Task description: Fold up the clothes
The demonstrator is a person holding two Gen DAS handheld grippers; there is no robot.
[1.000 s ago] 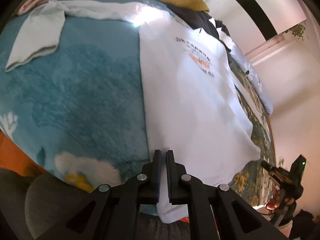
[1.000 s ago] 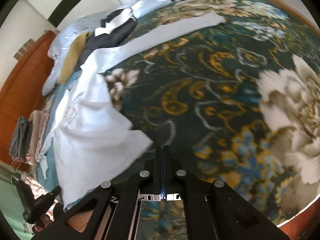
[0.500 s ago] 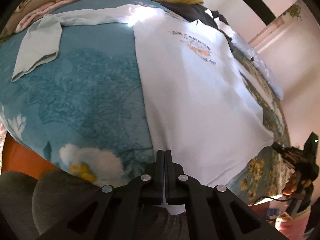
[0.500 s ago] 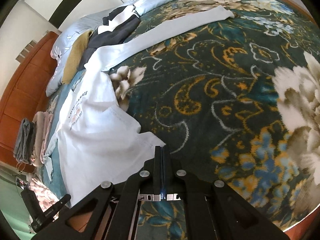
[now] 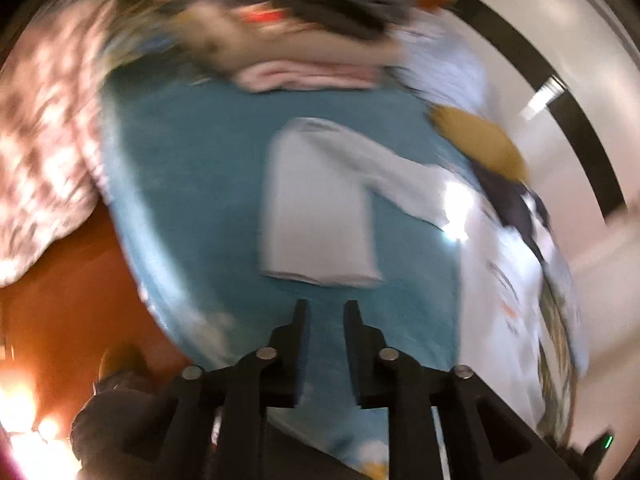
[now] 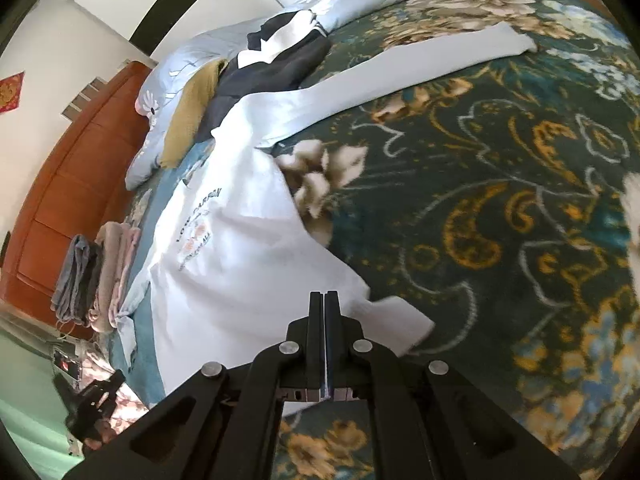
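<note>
Bed (image 6: 500,208): the white shirt (image 6: 232,264) lies spread flat on it, print up, one long sleeve (image 6: 420,60) stretched across the dark flowered half, the other sleeve (image 5: 320,204) bent on the blue half. Change since half a second ago: the left gripper (image 5: 325,320) was clenched at the shirt's hem, now its jaws stand apart with nothing between them, and the blurred view has swung off to that bent sleeve. Likely reading: hem let go, sleeve next to be folded in. Right gripper (image 6: 324,308) stays pressed shut over the hem's other corner; whether cloth is pinched I cannot tell. Beyond the shirt: a dark garment (image 6: 280,64), a mustard cloth (image 6: 192,116), and a folded stack (image 6: 96,272) by the bed edge. Nothing blocks the sleeve.
</note>
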